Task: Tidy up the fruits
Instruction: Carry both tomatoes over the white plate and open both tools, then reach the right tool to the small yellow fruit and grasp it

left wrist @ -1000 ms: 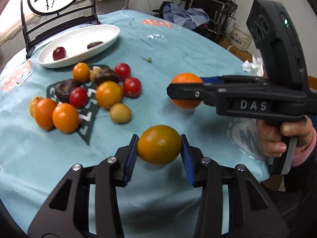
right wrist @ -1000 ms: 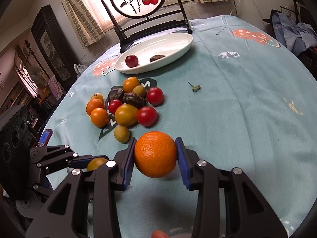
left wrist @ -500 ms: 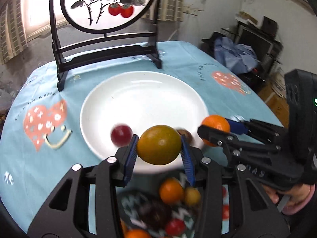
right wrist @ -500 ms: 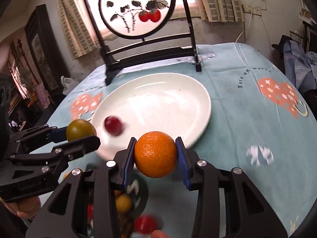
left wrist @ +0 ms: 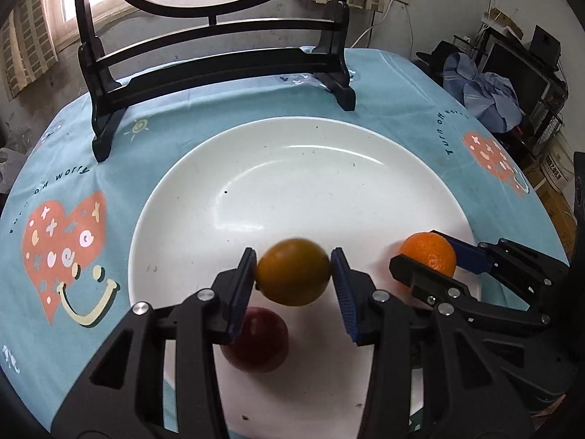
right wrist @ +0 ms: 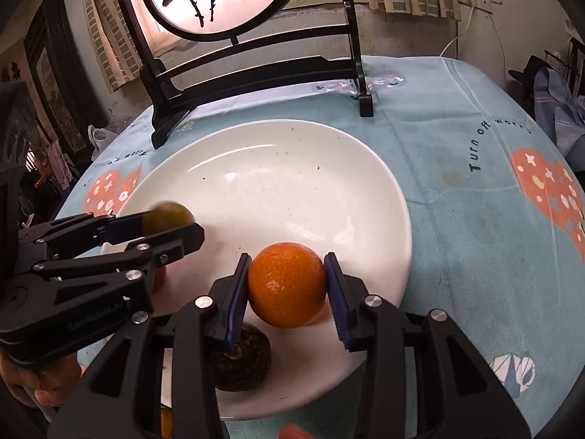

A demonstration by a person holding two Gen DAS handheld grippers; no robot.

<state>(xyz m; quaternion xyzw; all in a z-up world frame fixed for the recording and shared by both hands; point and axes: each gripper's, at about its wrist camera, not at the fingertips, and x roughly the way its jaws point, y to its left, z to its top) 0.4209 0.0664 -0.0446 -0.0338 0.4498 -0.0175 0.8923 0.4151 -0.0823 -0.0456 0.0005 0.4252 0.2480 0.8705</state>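
Note:
A white plate point(left wrist: 329, 183) point(right wrist: 274, 183) lies on the blue tablecloth. My left gripper point(left wrist: 292, 285) hangs over its near part with a yellow-orange fruit point(left wrist: 292, 272) between the pads; the jaws are opening, and both pads still touch the fruit. A red fruit point(left wrist: 259, 340) rests on the plate beneath it. My right gripper point(right wrist: 287, 289) is shut on an orange point(right wrist: 287, 285) above the plate's near right part, with a dark fruit point(right wrist: 243, 362) on the plate just below. Each wrist view shows the other gripper: right gripper point(left wrist: 426, 261), left gripper point(right wrist: 164, 225).
A black wooden stand point(left wrist: 219, 73) point(right wrist: 256, 69) holding a round painted screen stands just behind the plate. The cloth has heart prints point(left wrist: 62, 248). Clothes and shelves point(left wrist: 486, 87) are beyond the table at right. A hand point(right wrist: 40, 384) grips the left tool.
Both grippers have travelled from beside the fruit pile to over the white plate, each still carrying its fruit. The pile has dropped out of view and the plate fills the frames.

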